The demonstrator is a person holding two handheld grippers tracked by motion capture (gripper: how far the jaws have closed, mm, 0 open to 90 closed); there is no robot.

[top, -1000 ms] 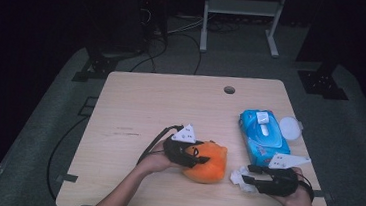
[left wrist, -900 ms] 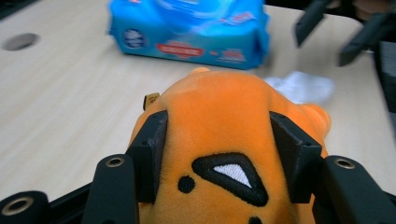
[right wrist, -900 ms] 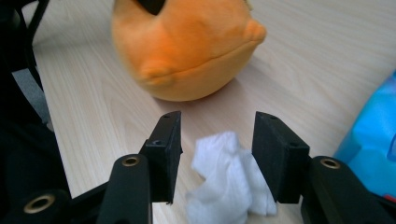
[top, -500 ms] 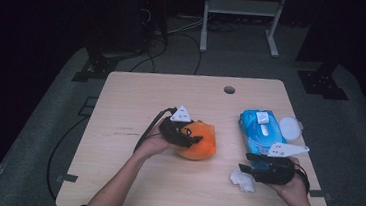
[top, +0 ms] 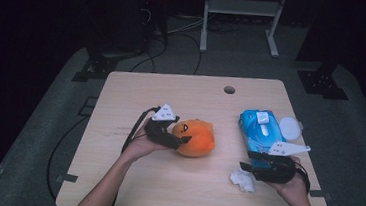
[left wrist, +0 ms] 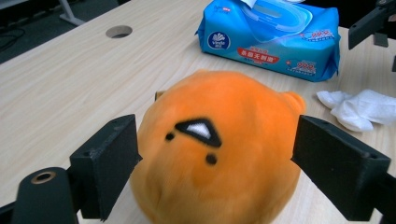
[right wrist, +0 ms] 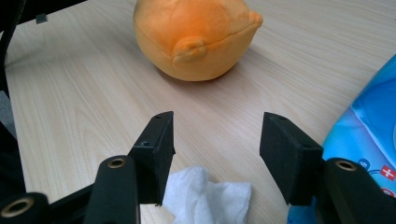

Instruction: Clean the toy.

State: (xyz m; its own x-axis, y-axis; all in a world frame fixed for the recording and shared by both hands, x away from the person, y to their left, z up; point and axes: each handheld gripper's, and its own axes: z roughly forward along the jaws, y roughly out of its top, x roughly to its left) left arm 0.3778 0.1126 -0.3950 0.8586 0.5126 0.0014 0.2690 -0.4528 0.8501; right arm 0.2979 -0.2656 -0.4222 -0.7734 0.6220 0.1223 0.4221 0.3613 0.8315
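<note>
While the left gripper (top: 184, 139) is sitting at the centre of the high view, the orange plush toy (top: 195, 137) is lying just to its right, at the jaw tips and resting on the wooden table (top: 182, 93). In the left gripper view the plush (left wrist: 219, 154) is filling the lower centre of the frame between the two black jaws; these have just been opening, and a sliver of gap is showing on each side, so the pads are not pressing on it. The toy is looking round and soft, bright orange, with a small black-edged white triangle and two black dots on the surface facing that camera, and a little nub at its upper right. In the right gripper view the same plush (right wrist: 196, 37) is lying at the upper centre, well beyond the jaws, showing a seam and a small ear-like bump. The right gripper (top: 247, 164) is hanging at the lower right of the high view, jaws spread wide and having just been opening, gripping nothing; a crumpled white tissue (right wrist: 205, 196) is lying on the table below and between them at the bottom of its own view. A blue wet-wipe pack (top: 261, 130) is lying at the right of the high view, just above the right gripper.
</note>
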